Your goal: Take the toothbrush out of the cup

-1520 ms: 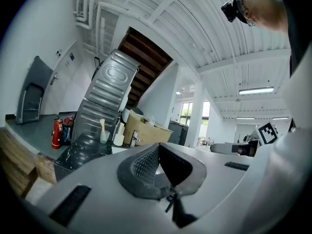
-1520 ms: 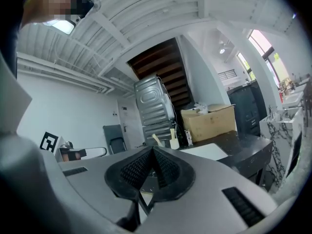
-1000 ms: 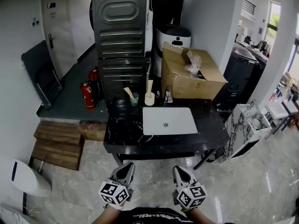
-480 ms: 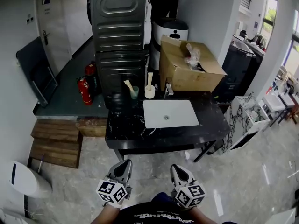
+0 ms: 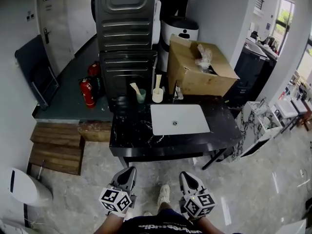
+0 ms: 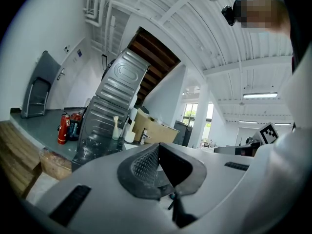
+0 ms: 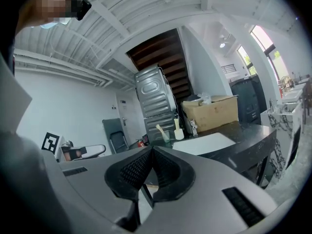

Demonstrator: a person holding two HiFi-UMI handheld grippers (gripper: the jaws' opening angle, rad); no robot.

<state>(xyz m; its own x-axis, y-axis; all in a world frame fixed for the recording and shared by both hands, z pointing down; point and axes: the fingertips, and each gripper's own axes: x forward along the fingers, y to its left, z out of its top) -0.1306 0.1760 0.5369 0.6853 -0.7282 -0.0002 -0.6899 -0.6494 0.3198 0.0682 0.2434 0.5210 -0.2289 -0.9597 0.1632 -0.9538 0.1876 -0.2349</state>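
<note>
Black marble-topped table (image 5: 131, 135) ahead. White rectangular sink (image 5: 179, 119) set in top, right of centre. Chrome tap (image 5: 177, 92) behind sink. Left of tap, along back edge: white round cup (image 5: 157, 95), then translucent green cup (image 5: 141, 97) further left, with pale toothbrush (image 5: 134, 87) in it. Brown cardboard box (image 5: 200, 72) behind tap, at table's back right. Grey ribbed metal cabinet (image 5: 126, 28) behind cups. Red fire extinguisher (image 5: 87, 92) on floor left of table. Left gripper (image 5: 129, 170) and right gripper (image 5: 185, 176) side by side, well short of table.

Showroom — sink counter (image 5: 127, 135), cardboard box (image 5: 201, 74), appliances (image 5: 126, 26)
</note>
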